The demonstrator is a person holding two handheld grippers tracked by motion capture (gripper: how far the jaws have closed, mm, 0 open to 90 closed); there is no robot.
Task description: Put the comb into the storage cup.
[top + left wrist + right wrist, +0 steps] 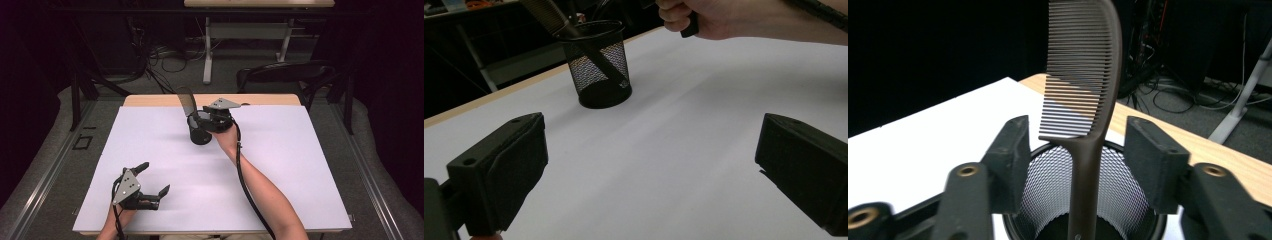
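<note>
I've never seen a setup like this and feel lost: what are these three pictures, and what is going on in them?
A person sits at a white table with a hand-held claw in each hand. One camera looks down from above; the other two ride on the claws. The right claw is over a black mesh cup, its jaws standing apart on either side of a dark comb that stands in the cup, handle down. They do not press on it. The left claw rests open near the table's near edge, holding nothing.

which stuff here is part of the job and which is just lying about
In the job: comb standing in the mesh cup; right gripper, open around the comb handle.
Lying about: left gripper, open over the white sheet; chair; floor cables.
</note>
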